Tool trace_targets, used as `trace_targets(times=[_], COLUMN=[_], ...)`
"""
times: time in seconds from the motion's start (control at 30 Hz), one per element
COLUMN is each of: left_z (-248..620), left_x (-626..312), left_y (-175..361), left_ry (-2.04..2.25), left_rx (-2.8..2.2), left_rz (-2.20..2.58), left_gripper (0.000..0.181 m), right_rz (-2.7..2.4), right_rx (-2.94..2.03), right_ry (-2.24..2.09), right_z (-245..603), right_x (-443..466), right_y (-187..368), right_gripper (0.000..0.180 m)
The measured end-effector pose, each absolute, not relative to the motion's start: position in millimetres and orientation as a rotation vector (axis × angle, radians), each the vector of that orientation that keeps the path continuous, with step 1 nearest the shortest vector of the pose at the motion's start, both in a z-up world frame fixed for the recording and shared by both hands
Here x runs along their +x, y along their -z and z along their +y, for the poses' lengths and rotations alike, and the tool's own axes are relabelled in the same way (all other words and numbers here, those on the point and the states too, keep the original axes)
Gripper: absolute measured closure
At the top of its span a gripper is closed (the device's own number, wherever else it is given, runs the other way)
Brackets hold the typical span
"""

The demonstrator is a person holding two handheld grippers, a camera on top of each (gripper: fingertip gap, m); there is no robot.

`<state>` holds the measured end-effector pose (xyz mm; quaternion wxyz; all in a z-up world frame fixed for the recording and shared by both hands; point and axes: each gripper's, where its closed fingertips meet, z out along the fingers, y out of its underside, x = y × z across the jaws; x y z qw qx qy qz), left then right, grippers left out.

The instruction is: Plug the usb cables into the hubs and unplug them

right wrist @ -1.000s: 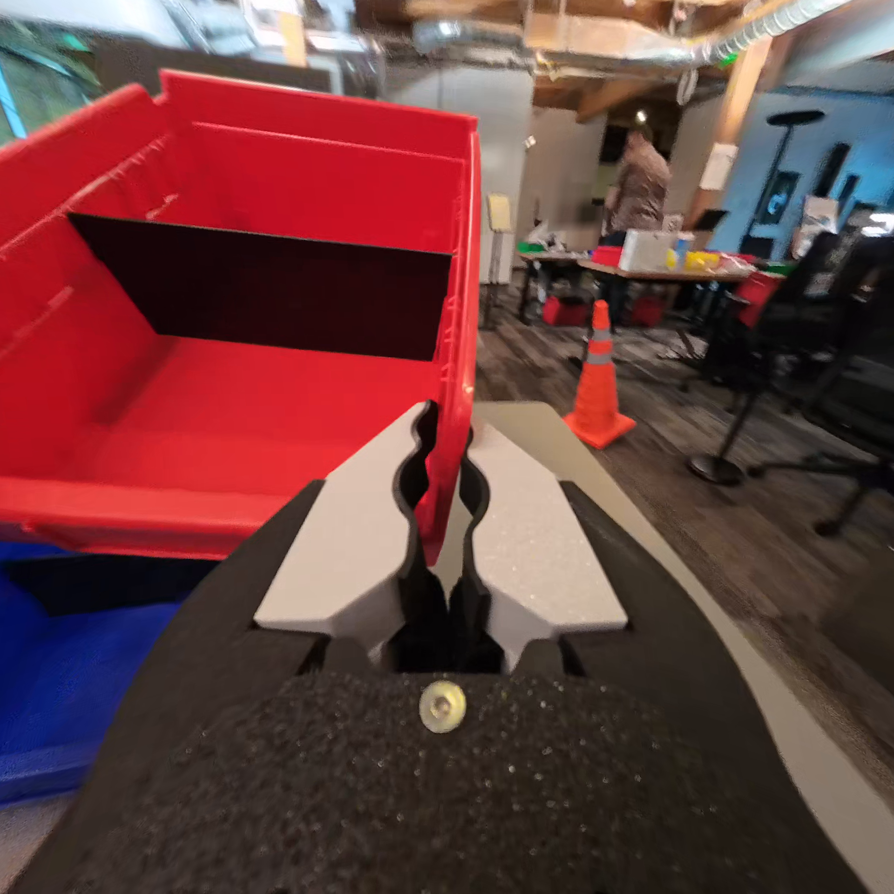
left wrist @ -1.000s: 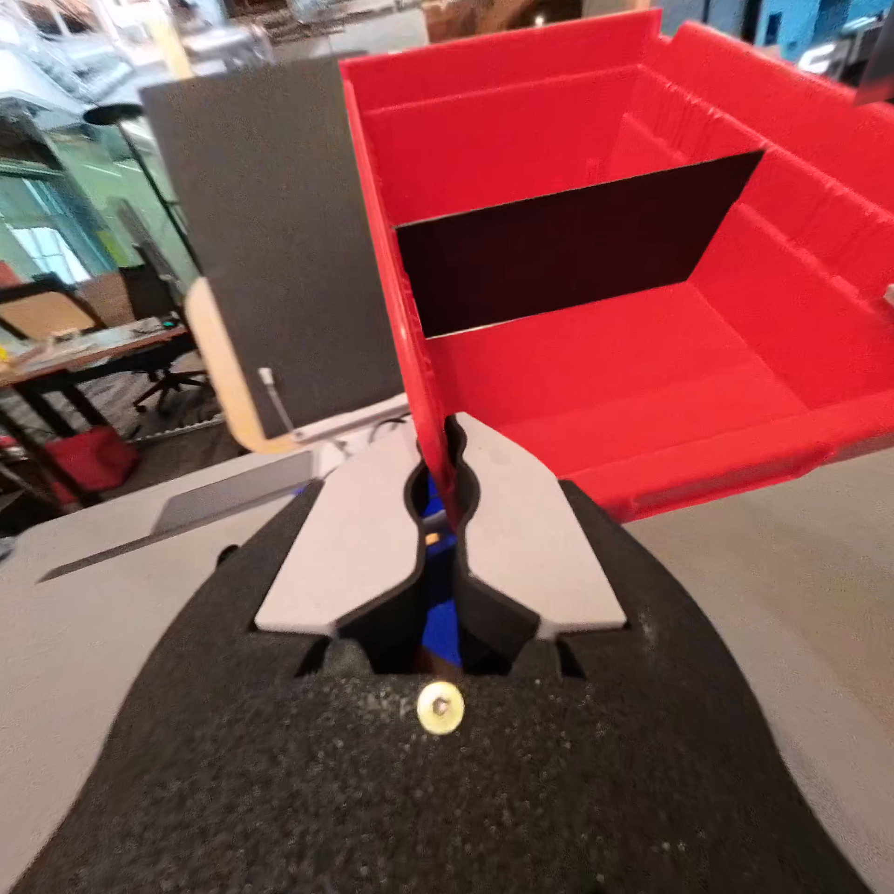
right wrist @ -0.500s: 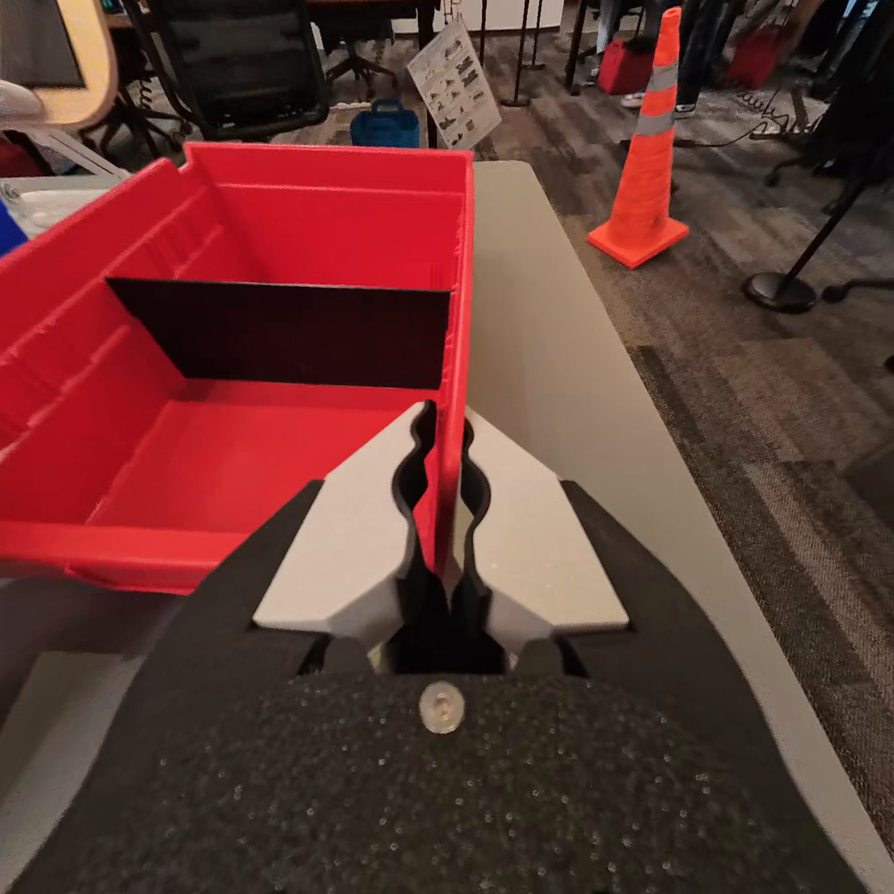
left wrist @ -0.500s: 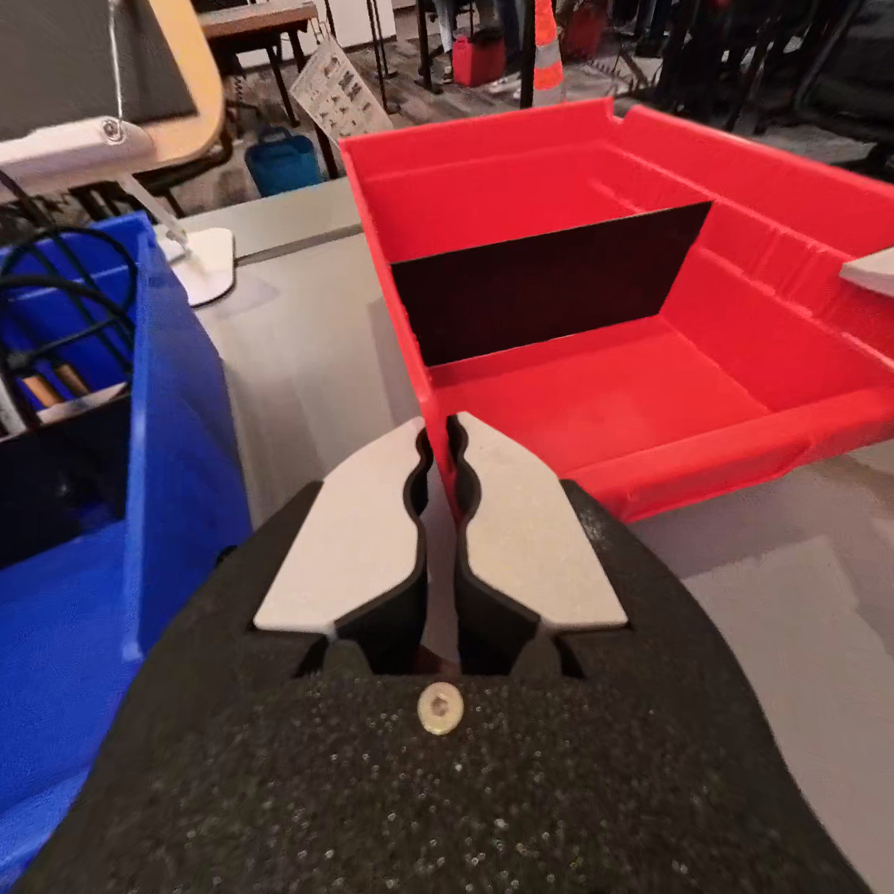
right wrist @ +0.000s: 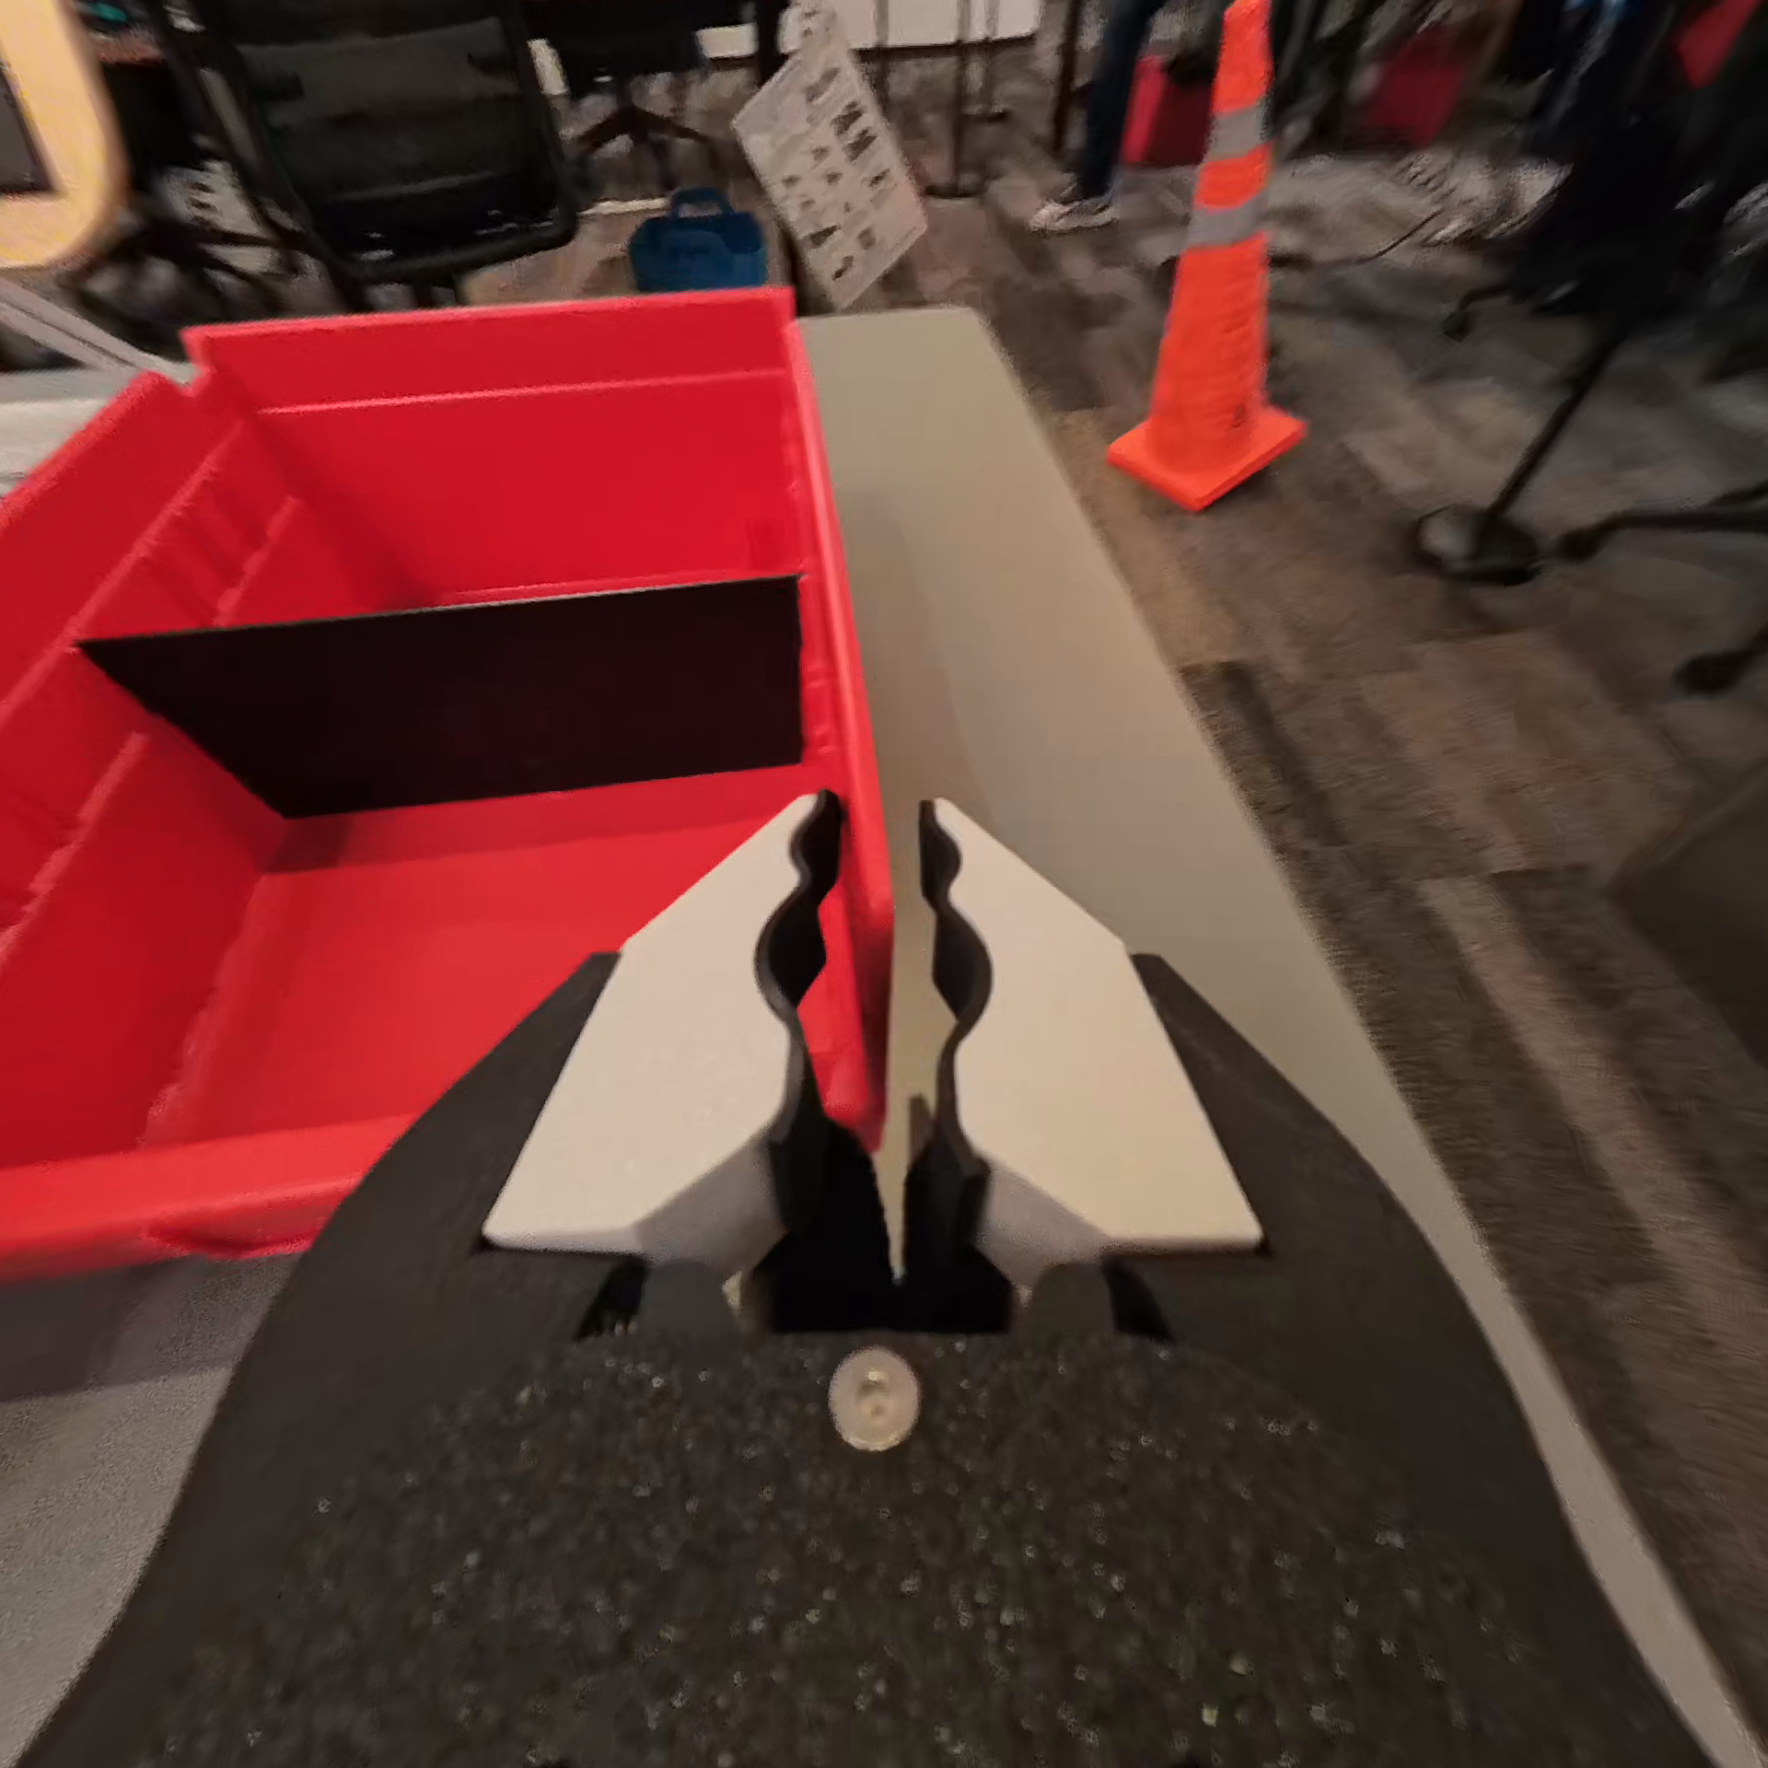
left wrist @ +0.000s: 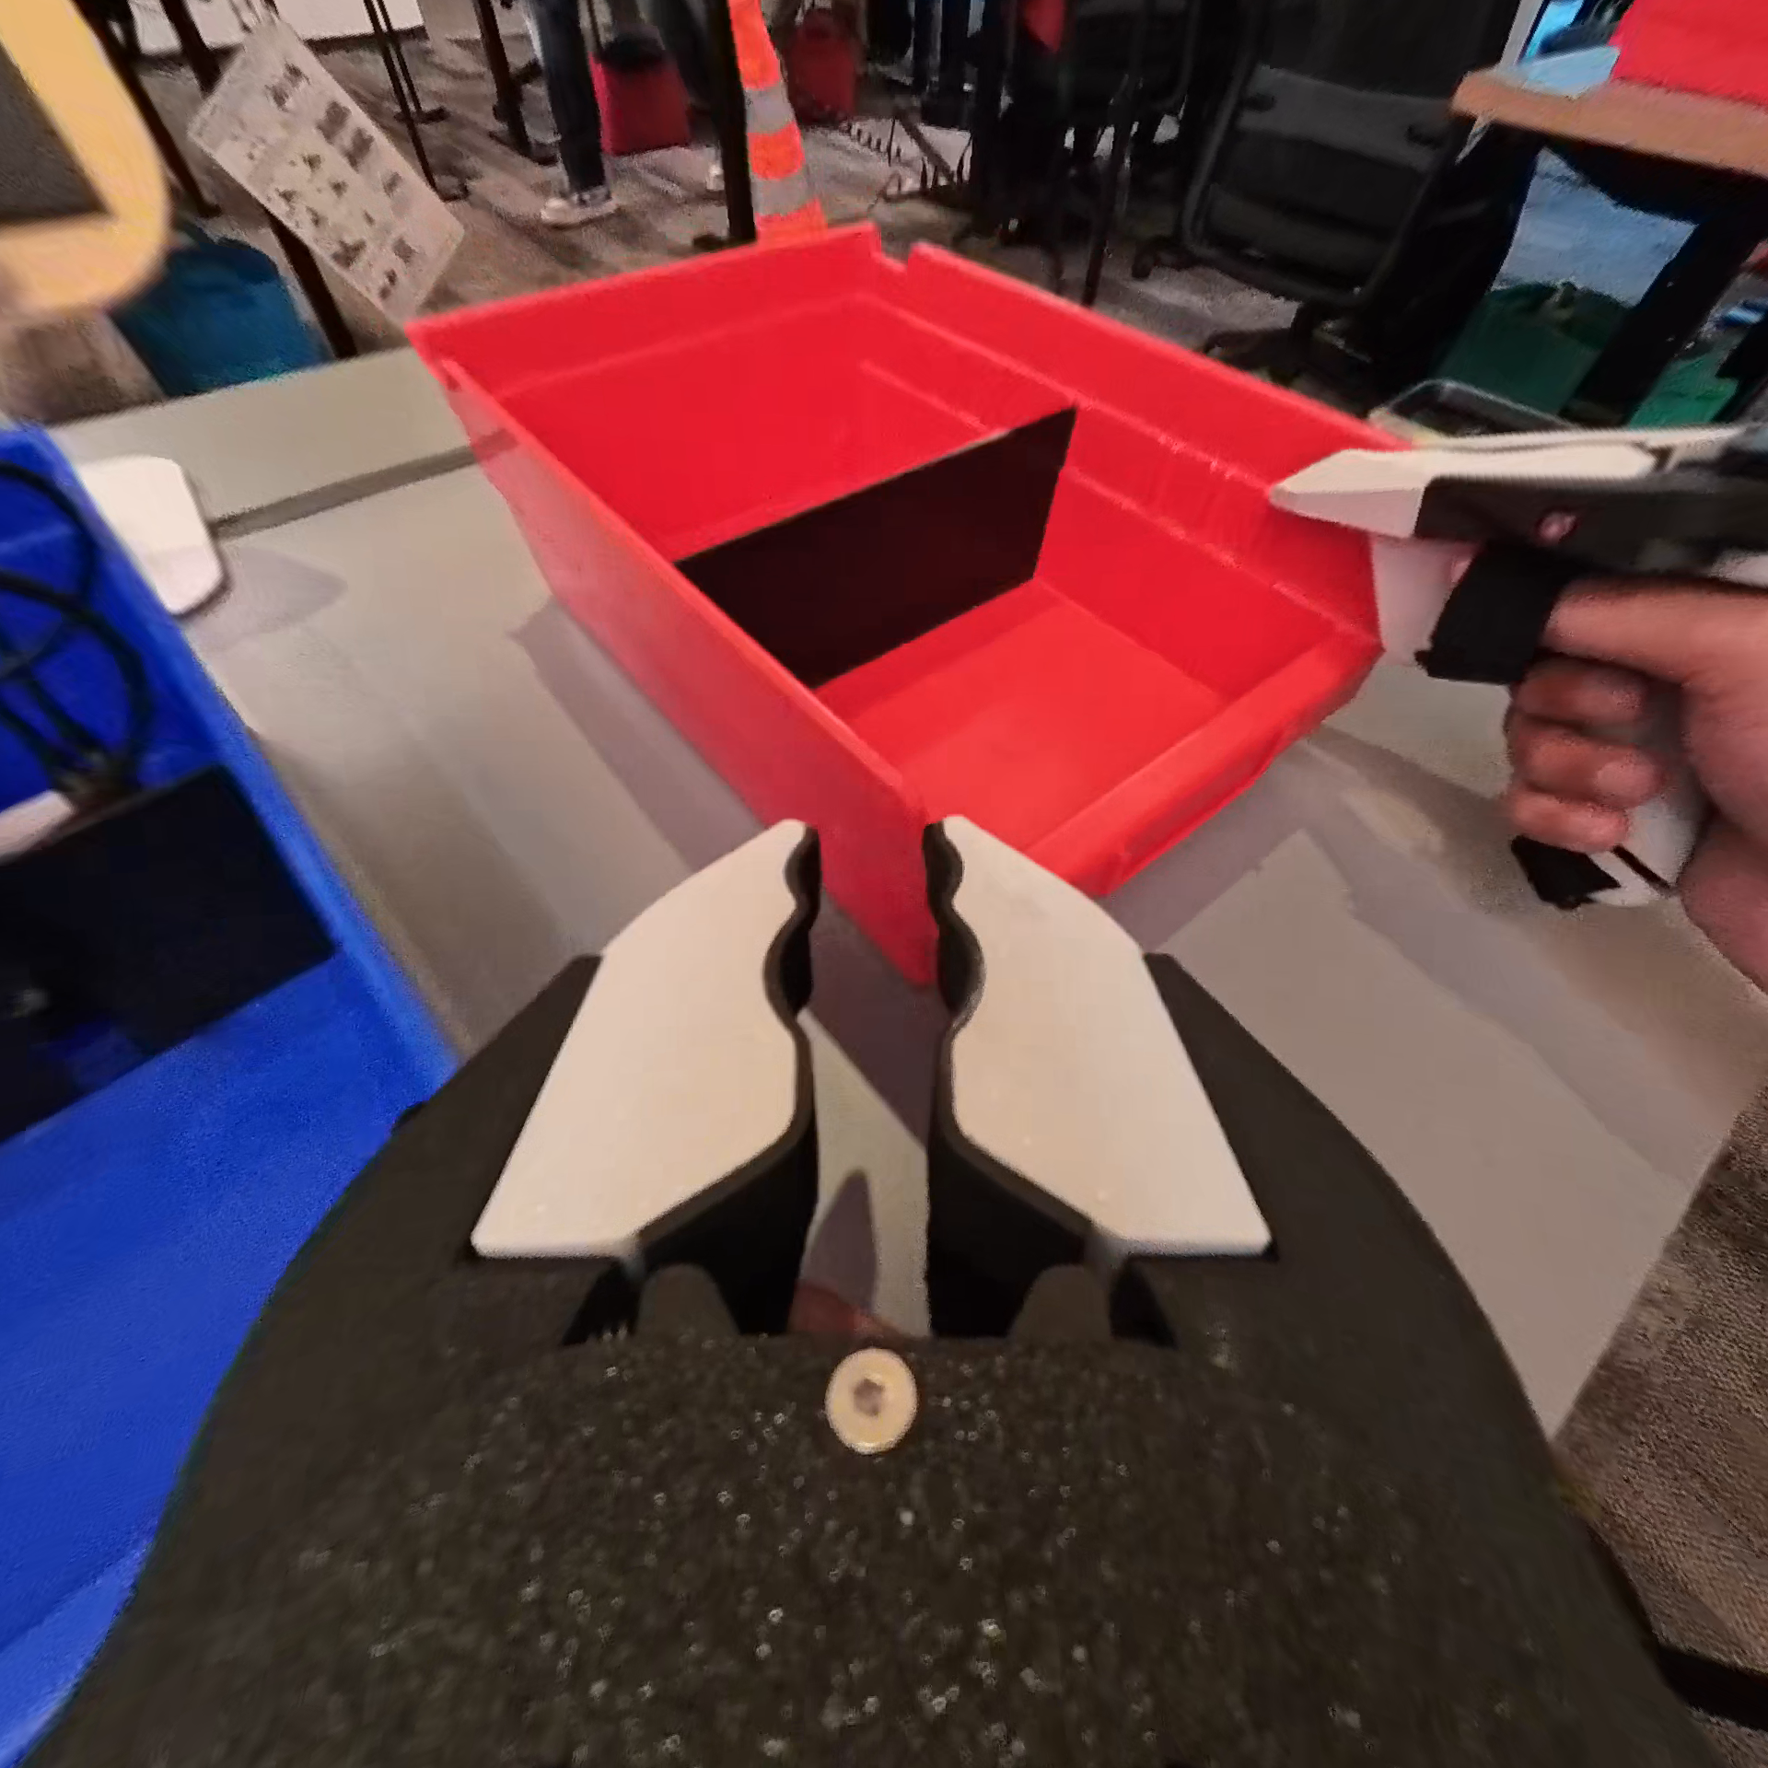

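An empty red bin (left wrist: 670, 612) with a black divider (left wrist: 880, 555) stands on the grey table (left wrist: 459, 727). My left gripper (left wrist: 875, 837) is open, with the bin's near left corner in the gap between the jaws. My right gripper (right wrist: 878, 808) is open a little around the bin's right wall (right wrist: 847, 689), and table shows between the wall and the right finger. It also shows in the left wrist view (left wrist: 1339, 493) at the bin's right rim, held by a hand (left wrist: 1626, 727). Black cables (left wrist: 57, 622) lie in a blue bin (left wrist: 191, 1148) at the left. No hub is visible.
The table's right edge (right wrist: 1244, 842) runs close to the red bin, with floor beyond. An orange cone (right wrist: 1215, 316) stands on the floor. A white stand base (left wrist: 153, 536) sits on the table behind the blue bin. Chairs and desks are farther off. There is about 25 cm between the tips of the two grippers.
The red bin was held tilted above the table and now rests flat on it. Both grippers' jaws have widened off its walls. The left gripper has drawn back toward the near corner.
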<state>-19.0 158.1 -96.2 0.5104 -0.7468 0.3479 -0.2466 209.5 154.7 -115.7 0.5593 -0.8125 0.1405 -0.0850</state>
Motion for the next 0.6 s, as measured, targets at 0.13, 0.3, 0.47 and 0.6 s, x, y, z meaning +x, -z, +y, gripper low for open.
trace_targets(times=[0.13, 0.3, 0.47, 0.6], left_z=[167.0, 205.5, 224.0, 231.3], left_x=[-88.9, -223.2, -296.6, -293.4], left_y=[45.8, 33.6, 100.1, 132.0], left_ry=[0.561, 0.309, 0.274, 0.260], left_rx=[-1.714, -1.703, -1.891, -1.946], left_rz=[0.783, 0.599, 0.461, 0.552], left_gripper=[0.157, 0.152, 0.143, 0.148], right_rz=[0.268, -0.069, -0.268, -0.095], right_rx=[-1.806, -1.708, -1.801, -1.745], right_ry=[0.438, 0.168, -0.127, 0.147], right_z=[140.5, 168.5, 186.5, 200.6], right_x=[200.2, 51.4, -121.8, -115.1], right_y=[70.4, 34.2, 94.9, 96.4], right_gripper=[0.159, 0.159, 0.151, 0.152])
